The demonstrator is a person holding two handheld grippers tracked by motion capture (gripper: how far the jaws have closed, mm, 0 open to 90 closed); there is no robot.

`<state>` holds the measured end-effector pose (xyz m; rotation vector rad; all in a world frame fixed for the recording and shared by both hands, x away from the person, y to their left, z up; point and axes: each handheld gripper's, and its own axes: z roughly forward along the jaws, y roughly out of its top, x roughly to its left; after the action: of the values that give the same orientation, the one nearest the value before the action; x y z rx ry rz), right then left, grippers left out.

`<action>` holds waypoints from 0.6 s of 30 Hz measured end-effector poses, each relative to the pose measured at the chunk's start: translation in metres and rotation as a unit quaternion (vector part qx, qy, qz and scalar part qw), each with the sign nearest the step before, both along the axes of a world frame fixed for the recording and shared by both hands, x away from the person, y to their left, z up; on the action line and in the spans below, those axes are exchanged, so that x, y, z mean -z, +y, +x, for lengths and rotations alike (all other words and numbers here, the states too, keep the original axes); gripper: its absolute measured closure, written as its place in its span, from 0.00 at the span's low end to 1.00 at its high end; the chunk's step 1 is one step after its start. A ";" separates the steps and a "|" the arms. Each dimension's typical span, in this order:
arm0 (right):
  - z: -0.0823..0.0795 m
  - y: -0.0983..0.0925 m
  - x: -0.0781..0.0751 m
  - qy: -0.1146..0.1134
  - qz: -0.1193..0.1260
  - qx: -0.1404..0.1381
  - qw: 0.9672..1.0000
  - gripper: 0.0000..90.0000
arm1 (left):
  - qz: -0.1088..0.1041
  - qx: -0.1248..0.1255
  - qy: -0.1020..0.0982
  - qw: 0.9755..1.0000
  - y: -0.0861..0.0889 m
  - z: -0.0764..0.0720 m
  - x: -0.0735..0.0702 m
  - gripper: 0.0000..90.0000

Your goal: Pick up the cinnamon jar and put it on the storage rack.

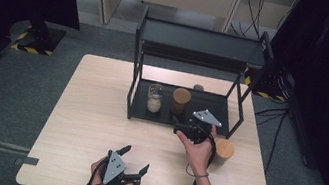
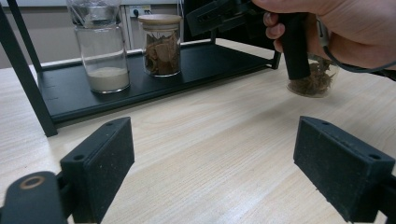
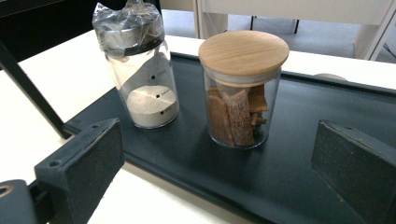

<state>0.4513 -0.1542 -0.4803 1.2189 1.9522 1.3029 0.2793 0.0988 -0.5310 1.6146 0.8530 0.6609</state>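
The right gripper (image 1: 182, 127) is held at the front edge of the black rack's lower shelf (image 3: 299, 116), its 2 jaws spread wide with nothing between them. Straight ahead of those jaws, just beyond their tips, a glass jar with a round wooden lid (image 3: 243, 88) is seen standing upright on the shelf. Its wall is clear and straight, the lid is pale, flat and slightly wider than the glass, and flat brown bark-like pieces are stacked on end inside, filling about the lower half. In the high view the same jar (image 1: 181, 100) is found just beyond the gripper.

To the left of that jar, from the right gripper's own view, a taller clear jar (image 3: 142, 70) is set close beside it but apart; its top is wrapped in crinkled clear film and a low layer of pale powder is held at the bottom.

Just to the right of the right hand (image 1: 199, 151), a third jar with a wooden lid (image 1: 223, 150) is seen on the wooden table (image 1: 93, 111), off the shelf; dried brown matter is visible in it.

The left gripper (image 1: 136, 161) is held low near the table's near edge, jaws parted and empty over bare wood.
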 end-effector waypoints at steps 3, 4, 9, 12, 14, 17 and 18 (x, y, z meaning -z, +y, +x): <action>-0.004 -0.002 0.002 0.001 0.000 -0.001 1.000 0.03 | 0.000 0.000 0.000 1.000 0.000 0.000 0.000 0.13; -0.006 -0.003 0.002 0.001 0.000 -0.001 1.000 0.03 | 0.000 0.000 0.000 1.000 0.000 0.000 0.000 0.13; -0.011 -0.005 0.004 0.002 -0.002 -0.004 1.000 0.03 | 0.001 0.001 -0.001 1.000 0.000 0.000 0.000 0.13; -0.015 -0.007 0.005 0.001 -0.001 -0.006 1.000 0.03 | 0.001 0.000 -0.001 1.000 0.000 0.000 0.000 0.13; -0.017 -0.008 0.005 0.001 -0.001 -0.006 1.000 0.03 | 0.001 0.001 -0.002 1.000 0.000 0.000 0.000 0.13; -0.021 -0.009 0.007 0.001 -0.002 -0.007 1.000 0.03 | 0.001 0.000 -0.001 1.000 0.000 0.000 0.000 0.13; -0.023 -0.010 0.007 0.002 -0.002 -0.008 1.000 0.03 | 0.001 0.000 -0.001 1.000 0.000 0.000 0.000 0.13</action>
<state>0.4278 -0.1645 -0.4878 1.2059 1.9704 1.3044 0.2791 0.0990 -0.5309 1.6159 0.8501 0.6638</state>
